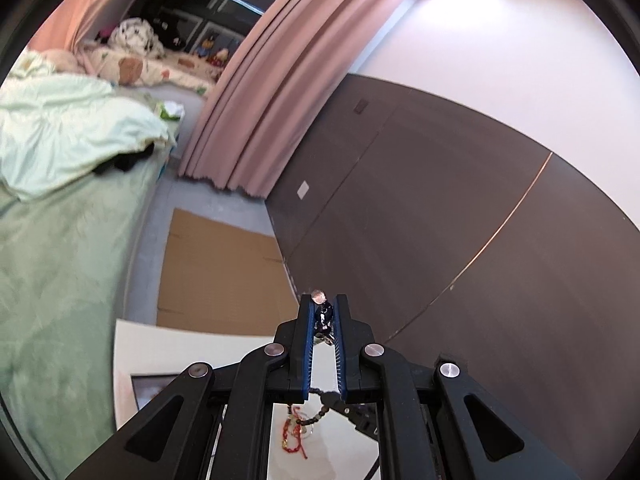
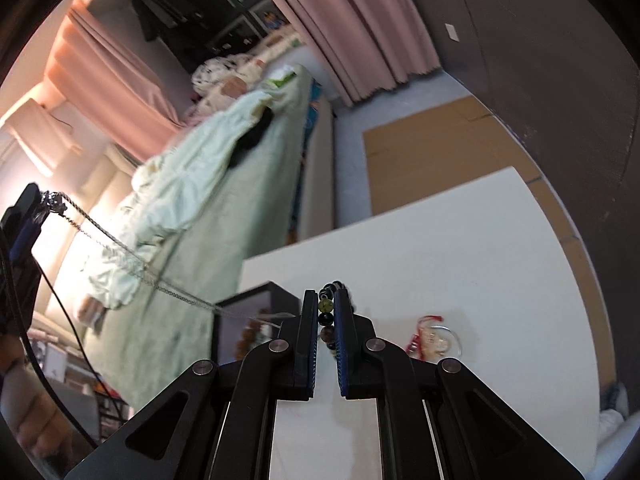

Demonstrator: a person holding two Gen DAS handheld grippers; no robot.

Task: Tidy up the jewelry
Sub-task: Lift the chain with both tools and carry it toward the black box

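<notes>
- The beaded necklace, a string of dark and yellow-green beads joined to a silver chain, hangs in the air between the two grippers, clear of the table.
- The right gripper is clenched on the beaded part: several beads sit pressed between its blue-lined pads near the tips.
- The silver chain runs taut from behind the right gripper's left finger up to the left gripper, seen at the left edge of the right wrist view, where its end is caught.
- In the left wrist view, the left gripper is clamped on a dark bead with a small clear bead showing just above the tips; a strand of dark beads hangs below the fingers.
- A red-corded piece of jewelry with a clear ring lies on the white table, to the right of the right gripper.
- A black-framed box stands on the table's left part, its contents too blurred to name.
- Beyond the table lie flattened cardboard on the floor, a bed with a pale green cover, pink curtains and a dark wall panel.
</notes>
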